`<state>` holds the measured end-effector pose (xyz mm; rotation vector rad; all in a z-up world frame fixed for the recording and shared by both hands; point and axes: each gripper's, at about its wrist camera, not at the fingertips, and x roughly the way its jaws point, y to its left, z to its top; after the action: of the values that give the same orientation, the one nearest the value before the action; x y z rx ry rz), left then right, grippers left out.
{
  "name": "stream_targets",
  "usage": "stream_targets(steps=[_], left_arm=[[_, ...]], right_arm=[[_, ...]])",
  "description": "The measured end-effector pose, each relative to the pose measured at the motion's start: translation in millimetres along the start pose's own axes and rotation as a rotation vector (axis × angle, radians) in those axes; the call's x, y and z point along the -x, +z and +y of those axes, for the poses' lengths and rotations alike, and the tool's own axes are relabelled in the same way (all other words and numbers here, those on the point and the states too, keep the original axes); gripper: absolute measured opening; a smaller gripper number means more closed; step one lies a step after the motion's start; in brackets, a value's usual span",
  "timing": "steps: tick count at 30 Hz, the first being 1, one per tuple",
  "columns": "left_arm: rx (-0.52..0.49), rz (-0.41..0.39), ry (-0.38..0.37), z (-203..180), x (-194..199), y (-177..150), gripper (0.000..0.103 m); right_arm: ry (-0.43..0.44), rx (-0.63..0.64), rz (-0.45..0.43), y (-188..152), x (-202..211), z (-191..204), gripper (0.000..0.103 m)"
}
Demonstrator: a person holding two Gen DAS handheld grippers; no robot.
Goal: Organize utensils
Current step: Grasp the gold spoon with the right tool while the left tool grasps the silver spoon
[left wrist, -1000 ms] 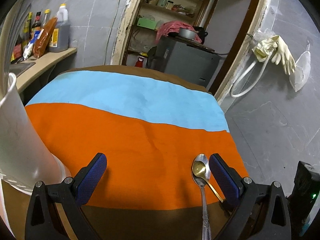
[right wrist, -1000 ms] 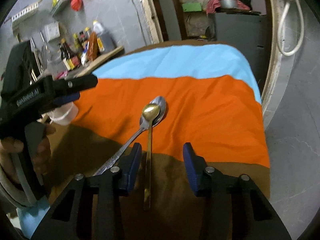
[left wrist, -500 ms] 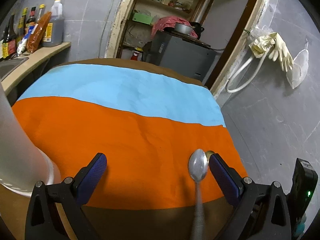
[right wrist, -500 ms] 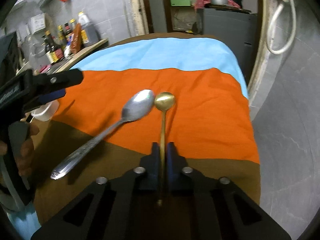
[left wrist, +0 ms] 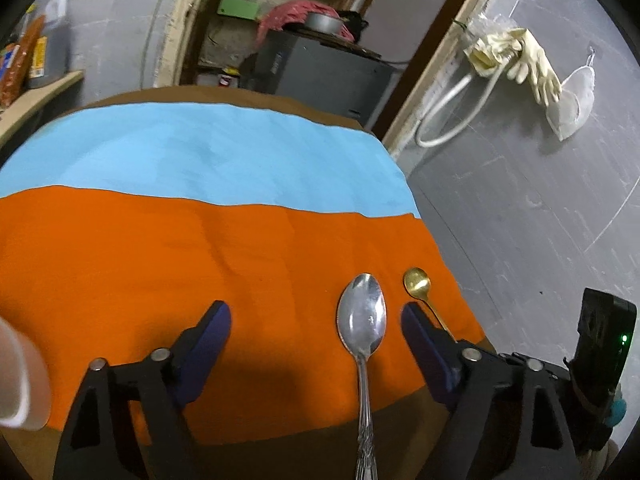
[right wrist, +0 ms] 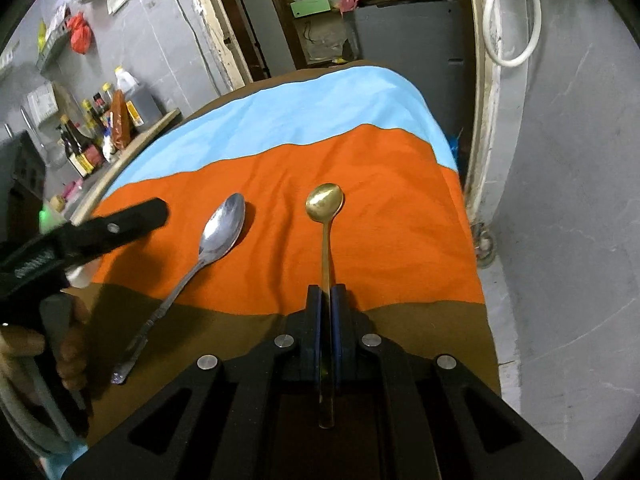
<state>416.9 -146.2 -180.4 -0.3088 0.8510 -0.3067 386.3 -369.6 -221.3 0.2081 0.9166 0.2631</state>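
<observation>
R claw [right wrist: 327, 300] pinches the gold spoon [right wrist: 325, 200] tight. L claw [left wrist: 316, 324] is closing but still wide, silver spoon [left wrist: 362, 314] between its pads, untouched.

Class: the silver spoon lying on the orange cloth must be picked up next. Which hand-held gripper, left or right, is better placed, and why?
Left. The left hand-held gripper has open jaws, just closing, with the silver spoon between them, not yet pinched. The right hand-held gripper is shut on the gold spoon.
</observation>
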Motion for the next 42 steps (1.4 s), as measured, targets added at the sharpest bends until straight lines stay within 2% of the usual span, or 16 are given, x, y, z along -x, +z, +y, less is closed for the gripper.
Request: stream_targets(steps=[4,9,17,20,21,26,34,35,36,37,40,42], left_arm=[[-0.003,0.045,-0.044,0.2,-13.2,2.0,0.062],[-0.01,0.067,-0.078,1.1,-23.4,5.4,0.054],[-0.032,0.09,-0.12,-0.7,-34.8,11.0,0.045],[-0.037,0.109,-0.132,-2.0,-39.2,12.7,0.034],[-0.041,0.115,-0.133,-2.5,-40.5,13.0,0.031],[-0.082,0.136,-0.131,-10.2,-44.2,13.7,0.031],[-0.174,0.17,-0.08,-26.4,-47.9,15.8,0.031],[-0.183,0.171,-0.07,-27.6,-47.7,15.9,0.029],[-0.191,0.176,-0.064,-29.5,-47.8,15.2,0.019],[-0.194,0.185,-0.058,-30.8,-48.4,14.5,0.014],[-0.173,0.186,-0.053,-30.8,-46.9,14.1,0.009],[-0.143,0.183,-0.057,-28.9,-45.7,14.7,0.008]], right_arm=[[0.05,-0.01,0.012,3.9,-8.1,-5.7,0.005],[0.111,-0.003,0.024,17.1,-19.7,-13.4,0.005],[0.151,0.046,0.046,41.3,-39.2,-18.2,0.006],[0.168,0.05,0.051,49.7,-45.3,-19.8,0.006],[0.169,0.055,0.053,52.4,-47.4,-19.6,0.006],[0.191,0.063,0.078,65.6,-57.4,-19.9,0.006],[0.194,0.11,0.119,79.1,-70.0,-10.8,0.009],[0.194,0.119,0.123,80.4,-70.3,-9.8,0.01],[0.195,0.127,0.127,81.1,-70.4,-8.3,0.012],[0.195,0.136,0.129,81.9,-69.9,-6.6,0.015],[0.189,0.161,0.126,85.9,-67.6,-2.3,0.024],[0.185,0.173,0.126,89.9,-68.4,-1.3,0.024]])
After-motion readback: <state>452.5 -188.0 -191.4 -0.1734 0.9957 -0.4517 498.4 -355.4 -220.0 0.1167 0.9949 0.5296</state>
